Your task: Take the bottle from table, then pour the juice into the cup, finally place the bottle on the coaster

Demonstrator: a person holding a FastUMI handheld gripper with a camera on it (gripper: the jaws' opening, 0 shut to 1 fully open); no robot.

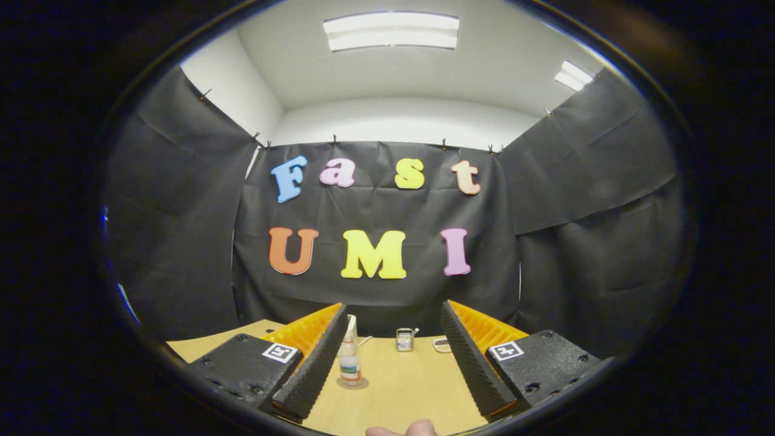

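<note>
A small clear bottle [350,357] with a white cap and a label stands upright on the wooden table [405,387], close against the inner side of the left finger [315,363], which hides part of it. A round darker patch rings its base. Farther back, between the fingers, stands a small glass cup [404,339] with a handle. To its right lies a flat round coaster [442,344], half hidden by the right finger [469,357]. My gripper [393,312] is open, with nothing between its fingers, and sits short of the bottle.
The table ends at the black cloth wall just behind the cup and coaster. A person's fingertip [402,430] shows at the table's near edge, below the fingers. Bare wood lies between the bottle and the right finger.
</note>
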